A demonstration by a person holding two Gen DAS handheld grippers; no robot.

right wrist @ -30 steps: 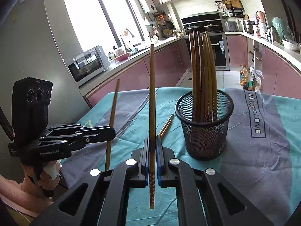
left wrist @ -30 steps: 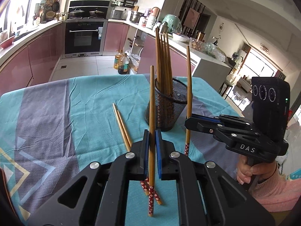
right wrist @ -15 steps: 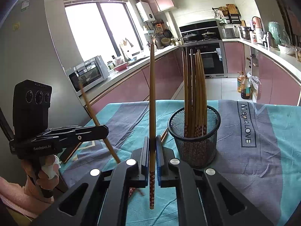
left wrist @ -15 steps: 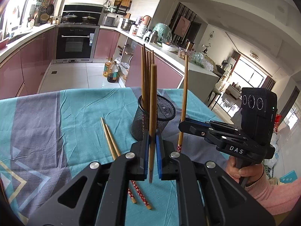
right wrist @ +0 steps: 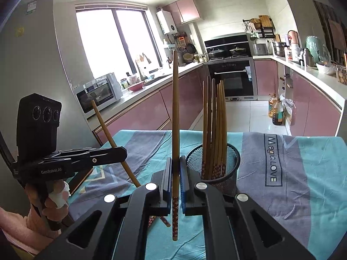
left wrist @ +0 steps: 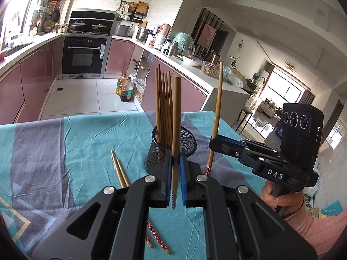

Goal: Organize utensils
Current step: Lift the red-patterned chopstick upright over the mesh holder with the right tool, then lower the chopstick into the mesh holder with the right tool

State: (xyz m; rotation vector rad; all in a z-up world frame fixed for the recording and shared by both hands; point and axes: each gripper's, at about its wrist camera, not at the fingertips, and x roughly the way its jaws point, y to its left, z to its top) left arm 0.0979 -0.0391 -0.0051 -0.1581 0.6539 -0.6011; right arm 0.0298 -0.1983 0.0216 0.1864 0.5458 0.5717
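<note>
One chopstick (left wrist: 176, 117) is held upright in the left claw (left wrist: 175, 173), pinched between its blue pads, right in front of the black mesh cup (left wrist: 188, 138). Another chopstick (right wrist: 175, 117) is held upright in the right claw (right wrist: 176, 182), just beside the mesh cup (right wrist: 229, 169). Both claws are closed tight on their sticks. A bunch of chopsticks (right wrist: 213, 125) is stood inside the cup. Two more chopsticks (left wrist: 120, 171) are left lying flat on the counter (left wrist: 76, 143), which is covered with a blue and grey cloth, to the left of the cup.
</note>
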